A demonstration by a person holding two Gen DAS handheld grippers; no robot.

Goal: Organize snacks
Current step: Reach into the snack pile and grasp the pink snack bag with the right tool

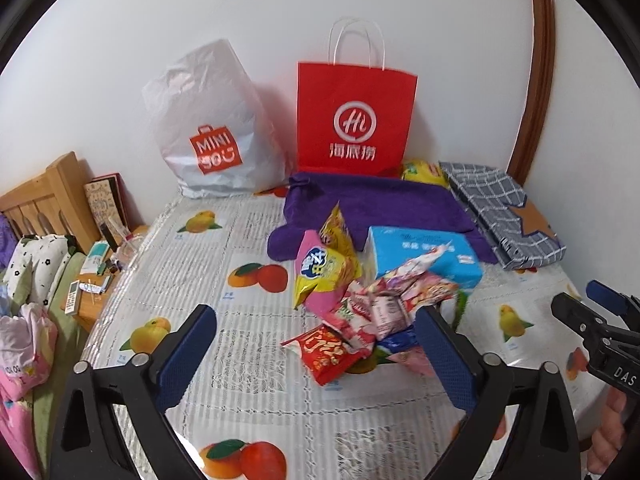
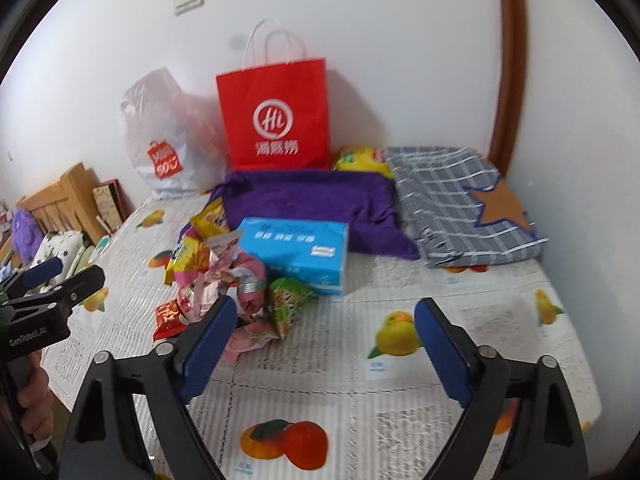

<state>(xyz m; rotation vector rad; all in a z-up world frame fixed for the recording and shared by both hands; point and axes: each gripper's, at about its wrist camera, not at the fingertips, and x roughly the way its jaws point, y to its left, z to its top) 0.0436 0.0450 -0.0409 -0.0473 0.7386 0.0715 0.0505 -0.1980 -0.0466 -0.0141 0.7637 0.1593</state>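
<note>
My left tongs (image 1: 316,344) apart, nothing clamped; snack pile (image 1: 360,304) just beyond, toward right finger. My right tongs (image 2: 326,340) apart too, empty; pile (image 2: 232,280) lies far-left of them, by left finger. Pile sits on bed (image 1: 248,360), near blue tissue box (image 1: 424,256). Left tongs look nearer, I judge. Red paper bag (image 1: 356,116) far, against wall.

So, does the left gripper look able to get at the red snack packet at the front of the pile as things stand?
Probably yes. The left gripper is open and empty, and the red snack packet lies at the pile's near edge between its fingers, with only bare table cover in front. The right gripper is off to the side.
</note>
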